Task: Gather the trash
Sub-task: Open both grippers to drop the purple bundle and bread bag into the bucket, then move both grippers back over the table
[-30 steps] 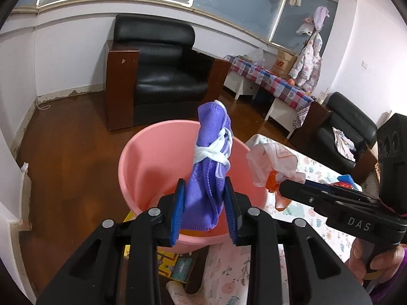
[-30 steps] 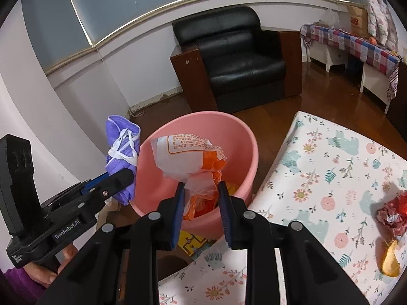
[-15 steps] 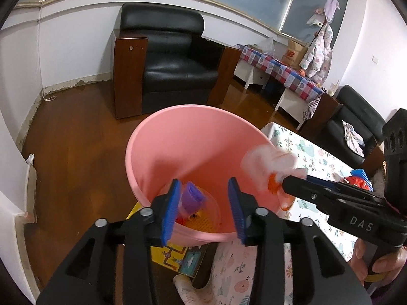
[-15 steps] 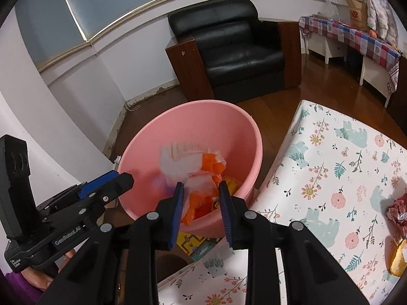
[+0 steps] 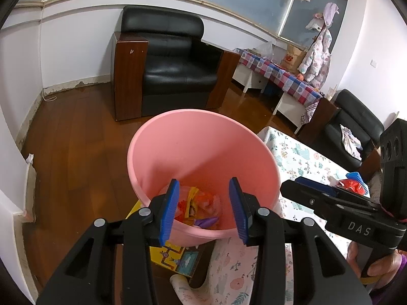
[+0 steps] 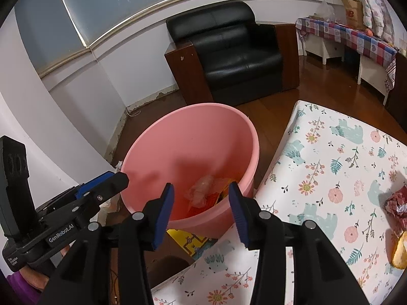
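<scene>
While both grippers hover over the pink bin (image 5: 203,152), trash lies inside.
Left gripper (image 5: 204,207) jaws apart, empty; right gripper (image 6: 201,209) jaws opening, empty. Red wrapper (image 6: 398,207) remains on worktop (image 6: 330,165).

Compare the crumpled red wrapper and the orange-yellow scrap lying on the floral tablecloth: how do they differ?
In the right wrist view, the crumpled red wrapper is dark red with pale patches, creased and bunched; the orange-yellow scrap looks smooth and rounded. The wrapper lies farther up the floral tablecloth, the scrap nearer the camera, close beside it. Both are cut off by the picture's edge, and both lie outside the pink plastic bucket.
</scene>
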Tool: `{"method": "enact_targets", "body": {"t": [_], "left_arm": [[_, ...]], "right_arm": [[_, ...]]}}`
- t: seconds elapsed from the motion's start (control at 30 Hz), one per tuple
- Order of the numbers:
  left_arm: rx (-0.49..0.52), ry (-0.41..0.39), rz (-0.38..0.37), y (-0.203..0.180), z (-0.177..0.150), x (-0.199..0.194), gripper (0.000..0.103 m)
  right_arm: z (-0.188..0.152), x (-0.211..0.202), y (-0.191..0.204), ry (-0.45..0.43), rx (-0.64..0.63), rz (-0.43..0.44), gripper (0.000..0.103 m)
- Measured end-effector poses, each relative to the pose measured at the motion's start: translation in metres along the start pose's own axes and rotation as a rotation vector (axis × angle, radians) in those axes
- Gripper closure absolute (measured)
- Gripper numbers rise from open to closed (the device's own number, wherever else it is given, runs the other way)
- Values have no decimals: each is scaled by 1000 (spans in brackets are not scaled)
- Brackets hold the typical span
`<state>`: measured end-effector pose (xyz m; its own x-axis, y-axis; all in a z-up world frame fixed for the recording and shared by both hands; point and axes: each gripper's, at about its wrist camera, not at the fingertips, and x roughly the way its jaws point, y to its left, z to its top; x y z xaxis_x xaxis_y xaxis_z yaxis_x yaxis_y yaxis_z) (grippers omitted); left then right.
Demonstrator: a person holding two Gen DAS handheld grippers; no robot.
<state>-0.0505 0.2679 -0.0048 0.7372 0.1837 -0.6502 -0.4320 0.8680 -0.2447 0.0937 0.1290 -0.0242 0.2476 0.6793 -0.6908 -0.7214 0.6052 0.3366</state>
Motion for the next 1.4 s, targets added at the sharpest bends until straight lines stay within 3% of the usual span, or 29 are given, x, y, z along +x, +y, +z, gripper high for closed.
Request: {"method": "enact_targets", "body": {"t": [0.6, 1.4], "left_arm": [[101, -13, -60, -44, -9, -11, 62], [281, 51, -195, -148, -39, 1, 62]], "right_arm": [[-31, -59, -14, -63, 17, -34, 59], [-109, -163, -92, -169, 142, -200, 59]]}}
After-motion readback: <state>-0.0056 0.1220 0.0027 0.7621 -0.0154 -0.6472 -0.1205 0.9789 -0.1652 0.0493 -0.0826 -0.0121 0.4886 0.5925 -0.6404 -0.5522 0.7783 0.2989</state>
